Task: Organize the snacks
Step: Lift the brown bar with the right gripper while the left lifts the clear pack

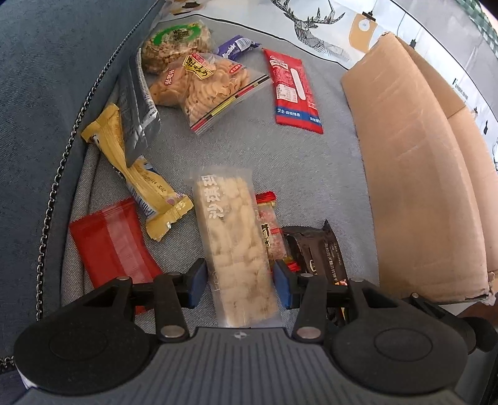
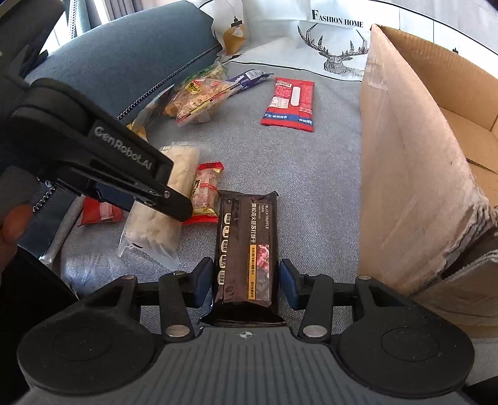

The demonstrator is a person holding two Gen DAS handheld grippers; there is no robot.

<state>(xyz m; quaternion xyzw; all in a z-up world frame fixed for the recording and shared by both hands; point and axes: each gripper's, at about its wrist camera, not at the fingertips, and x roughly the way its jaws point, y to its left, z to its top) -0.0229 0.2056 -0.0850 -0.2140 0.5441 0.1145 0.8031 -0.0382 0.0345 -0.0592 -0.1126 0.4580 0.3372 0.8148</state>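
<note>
Nearest, with the left gripper [image 1: 239, 277]: jaws apart on both sides of the pale bar [image 1: 233, 243], pads not pressing, bar flat on the seat [image 1: 249, 149]. With the right gripper [image 2: 246, 277]: jaws likewise apart around the black pack [image 2: 246, 243], pads just beside its edges, no squeeze visible, pack lying on the seat too. Between these two, a small red pack [image 1: 269, 230]; to the left, a red pouch [image 1: 109, 246] and a yellow pack [image 1: 140, 177]. Farther: a silver pack [image 1: 137, 102], noodle bag [image 1: 205, 90], green bag [image 1: 174, 40], purple bar [image 1: 233, 46] and, apart from them, a red strip pack [image 1: 294, 90]. To the right, an open box [image 1: 414, 171]; nothing seen in the part of its inside that shows. Judged so: task at an early stage, nearly all snacks left to sort, probably into the box. Under everything, grey woven sofa fabric, soft; at left a blue cushion [image 1: 46, 93] with chain trim; at the back a white cover [image 1: 314, 21] with a deer print.
</note>
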